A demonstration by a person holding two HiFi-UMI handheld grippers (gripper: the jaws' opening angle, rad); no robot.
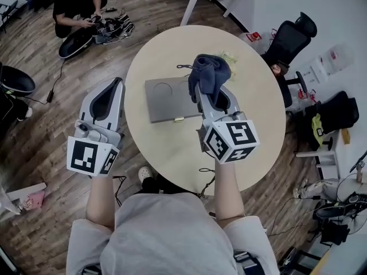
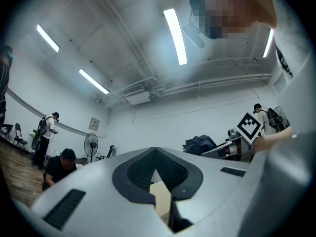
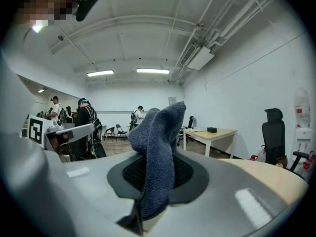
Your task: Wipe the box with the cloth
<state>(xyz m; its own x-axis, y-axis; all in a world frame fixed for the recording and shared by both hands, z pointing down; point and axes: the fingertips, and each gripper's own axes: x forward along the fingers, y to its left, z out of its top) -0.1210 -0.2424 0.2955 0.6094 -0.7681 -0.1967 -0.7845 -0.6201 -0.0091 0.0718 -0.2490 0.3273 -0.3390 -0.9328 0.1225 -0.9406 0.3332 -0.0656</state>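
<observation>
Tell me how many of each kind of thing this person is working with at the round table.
Claws: 2, the left claw shut on nothing, the right claw shut on the cloth
Blue cloth: 1
Flat grey box: 1
Total: 4

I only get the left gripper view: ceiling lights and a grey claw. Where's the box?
Observer: The flat grey box lies on the round table, to the right of the left claw.
Visitor: And the cloth?
Observer: The right claw is shut on the dark blue cloth, over the box's right end; contact is unclear.
Visitor: Is my claw over the table?
Observer: No, the head view shows it past the table's left edge, above the wood floor.
</observation>
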